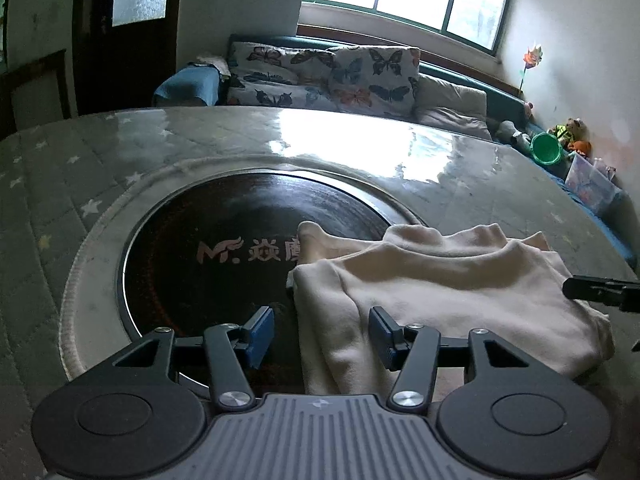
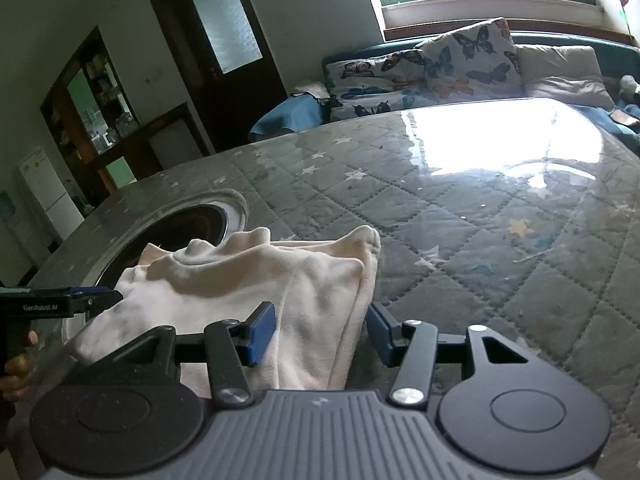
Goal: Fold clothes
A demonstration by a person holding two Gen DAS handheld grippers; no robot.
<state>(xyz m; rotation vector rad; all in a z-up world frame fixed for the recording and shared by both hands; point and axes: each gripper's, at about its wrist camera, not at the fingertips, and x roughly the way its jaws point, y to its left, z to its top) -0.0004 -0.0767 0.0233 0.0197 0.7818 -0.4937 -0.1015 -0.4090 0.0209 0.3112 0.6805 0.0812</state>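
A cream garment [image 1: 440,280] lies folded in a thick bundle on the quilted table [image 1: 60,184], and its left part overlaps a dark round plate [image 1: 208,256] set into the tabletop. My left gripper [image 1: 322,336] stands open over the bundle's near left edge; one blue pad is above the dark plate, the other above the cloth. My right gripper [image 2: 320,334] is open astride the garment's [image 2: 248,280] near right edge, with folded cloth between its pads and neither pad squeezing it. Each gripper shows at the other view's edge: the right gripper [image 1: 600,292] and the left gripper [image 2: 80,300], with a hand [image 2: 16,360] behind the left one.
The table [image 2: 480,240] wears a grey star-print quilt under glossy clear film. Behind it stands a sofa with butterfly cushions [image 1: 332,76] under a window. A green bucket [image 1: 546,148] and toys sit at the far right. A dark door [image 2: 224,40] and a white fridge [image 2: 44,192] stand left.
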